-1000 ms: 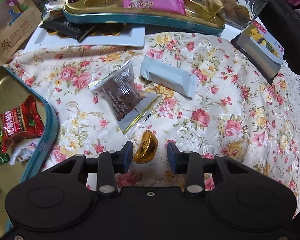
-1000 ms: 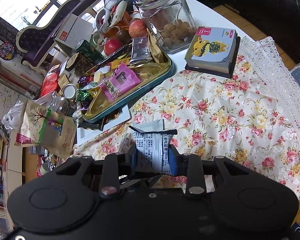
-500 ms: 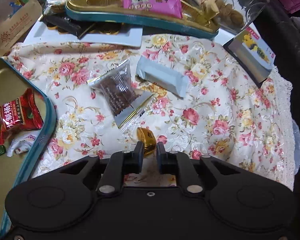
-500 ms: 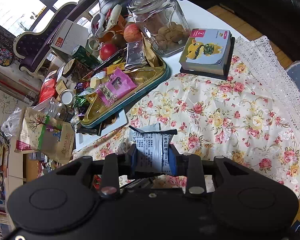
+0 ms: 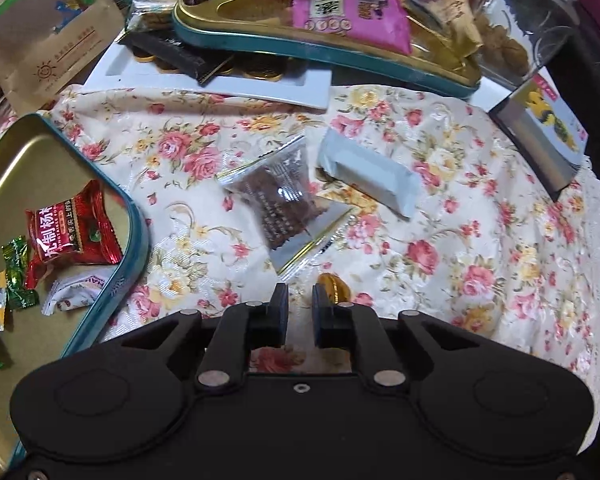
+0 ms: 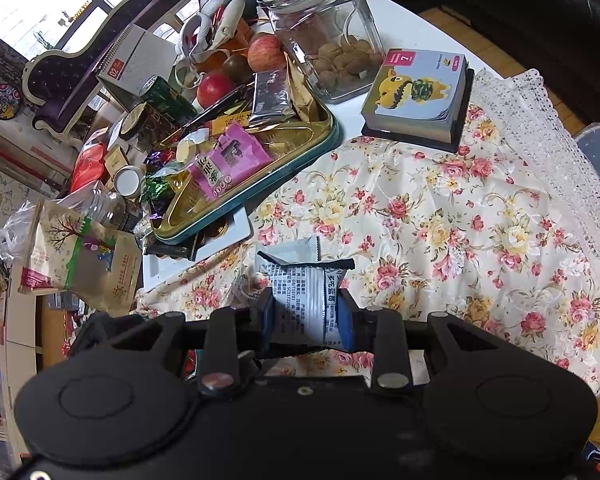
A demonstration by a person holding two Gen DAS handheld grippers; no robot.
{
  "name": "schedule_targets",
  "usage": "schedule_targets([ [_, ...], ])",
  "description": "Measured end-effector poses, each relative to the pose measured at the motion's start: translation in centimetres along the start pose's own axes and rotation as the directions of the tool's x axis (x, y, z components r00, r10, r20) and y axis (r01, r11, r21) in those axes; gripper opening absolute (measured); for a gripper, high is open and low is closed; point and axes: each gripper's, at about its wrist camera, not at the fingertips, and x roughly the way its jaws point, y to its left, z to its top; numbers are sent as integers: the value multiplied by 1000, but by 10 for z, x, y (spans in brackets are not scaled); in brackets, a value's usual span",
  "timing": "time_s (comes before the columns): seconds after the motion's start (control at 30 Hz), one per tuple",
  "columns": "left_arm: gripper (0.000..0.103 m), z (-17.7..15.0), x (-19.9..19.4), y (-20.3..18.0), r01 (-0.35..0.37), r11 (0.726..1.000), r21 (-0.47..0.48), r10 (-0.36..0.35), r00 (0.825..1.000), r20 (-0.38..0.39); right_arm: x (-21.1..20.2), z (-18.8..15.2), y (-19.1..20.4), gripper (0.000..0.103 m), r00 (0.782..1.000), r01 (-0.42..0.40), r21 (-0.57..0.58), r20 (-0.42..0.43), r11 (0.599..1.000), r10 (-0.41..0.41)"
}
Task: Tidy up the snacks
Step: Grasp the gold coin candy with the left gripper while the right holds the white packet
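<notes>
While our left gripper point(image 5: 300, 300) sits pressed together and empty, a gold candy point(image 5: 334, 286) lies just outside its right finger.
Our right gripper point(image 6: 306, 312) pinches a white snack packet point(image 6: 304, 300).

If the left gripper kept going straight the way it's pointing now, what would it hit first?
Probably the floral tablecloth. The left gripper is shut with nothing between its jaws; bare cloth shows in the gap. The gold-wrapped candy sits just outside its right finger, so it would likely be brushed or missed, though depth is hard to judge.
</notes>
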Motion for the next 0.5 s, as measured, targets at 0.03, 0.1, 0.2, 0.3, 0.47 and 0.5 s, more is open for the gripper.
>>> schedule_targets([
  [0.03,16,0,1,1,4,1000,-7,-4,1000,-5,0,0,0,34,1000,0,0,-1,1000,0],
  [0.1,17,1,4,0,0,1000,-5,0,1000,-18,0,0,0,34,1000,-3,0,0,1000,3],
  [0.2,16,-1,3,-5,15,1000,16,-15,1000,2,0,0,1,33,1000,-17,-4,-6,1000,17],
  [0.3,17,-2,-2,-15,59,996,60,-60,998,15,0,0,0,33,1000,-18,-4,-7,1000,18],
  [0.47,18,-4,-5,-21,60,994,87,-62,998,21,-2,2,-5,33,1000,-10,15,-1,1000,11],
  [0.5,18,-3,-5,-21,62,994,86,-64,998,18,-2,3,-6,34,1000,-9,18,1,1000,9],
])
